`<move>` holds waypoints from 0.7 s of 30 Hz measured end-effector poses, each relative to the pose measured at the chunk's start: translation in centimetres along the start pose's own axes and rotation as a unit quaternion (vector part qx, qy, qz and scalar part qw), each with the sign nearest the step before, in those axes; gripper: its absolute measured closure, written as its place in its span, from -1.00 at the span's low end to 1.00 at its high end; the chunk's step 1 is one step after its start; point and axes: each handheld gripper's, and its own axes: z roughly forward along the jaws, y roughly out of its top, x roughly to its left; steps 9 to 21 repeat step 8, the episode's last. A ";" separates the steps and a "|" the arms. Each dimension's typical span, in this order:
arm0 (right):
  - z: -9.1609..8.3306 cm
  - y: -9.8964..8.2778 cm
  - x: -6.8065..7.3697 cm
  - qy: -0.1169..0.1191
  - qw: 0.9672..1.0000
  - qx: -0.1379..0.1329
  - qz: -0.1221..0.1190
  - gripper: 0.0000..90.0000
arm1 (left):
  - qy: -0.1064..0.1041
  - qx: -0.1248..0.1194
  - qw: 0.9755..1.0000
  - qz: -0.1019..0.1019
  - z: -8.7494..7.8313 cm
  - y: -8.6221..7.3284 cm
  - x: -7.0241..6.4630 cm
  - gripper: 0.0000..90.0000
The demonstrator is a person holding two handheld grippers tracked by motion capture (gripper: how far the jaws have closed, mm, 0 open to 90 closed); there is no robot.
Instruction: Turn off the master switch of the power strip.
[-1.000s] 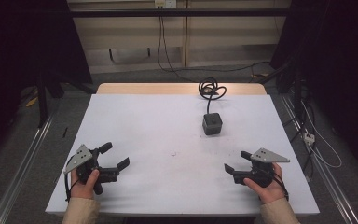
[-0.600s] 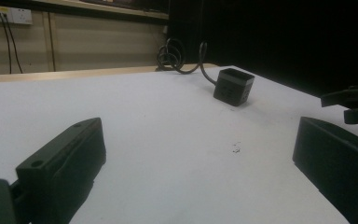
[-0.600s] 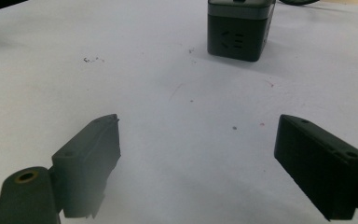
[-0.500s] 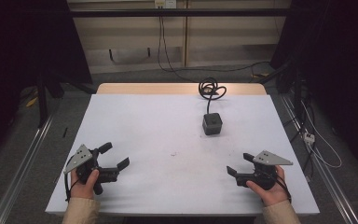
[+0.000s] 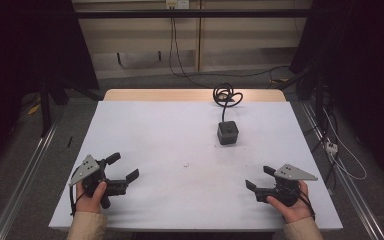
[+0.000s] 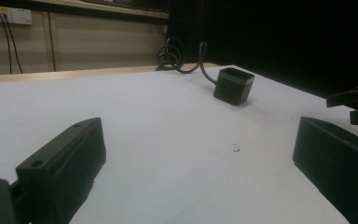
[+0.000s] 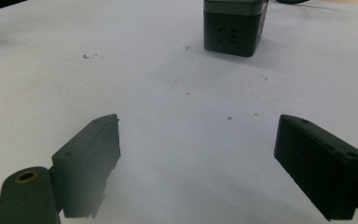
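Left gripper (image 5: 121, 167) rests low at the near left of the white table (image 5: 155, 130), jaws spread wide, nothing between them. Right gripper (image 5: 258, 177) sits at the near right, jaws likewise wide apart and empty; in the right gripper view bare tabletop lies between its 2 pads (image 7: 91, 163). Each is held in 1 hand, both pointing inward toward the table's middle.

Nearest thing to work on: a small black cube-shaped power adapter (image 5: 227, 132), upright on the far right-centre of the table, well apart from both grippers. The right gripper view looks almost straight at it (image 7: 234, 30), socket holes showing on its front face. Its black cable (image 5: 226, 95) runs back to a loose coil at the far table edge.

Small speck (image 5: 185, 164) on the table near centre.

Judgement: nothing begun. Adapter untouched, cable coiled. Approach, grasp and whatever follows all remain; right gripper is better lined up.
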 end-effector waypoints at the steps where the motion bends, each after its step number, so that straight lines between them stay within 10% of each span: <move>1: 0.0 0.0 0.0 0.000 1.000 0.001 0.000 -0.69 | 0.000 0.000 1.000 0.000 0.0 0.0 0.0 -0.95; 21: 0.3 0.0 -0.1 -0.004 1.000 0.003 -0.002 -0.69 | 0.001 0.002 1.000 -0.001 0.1 0.0 0.1 -0.95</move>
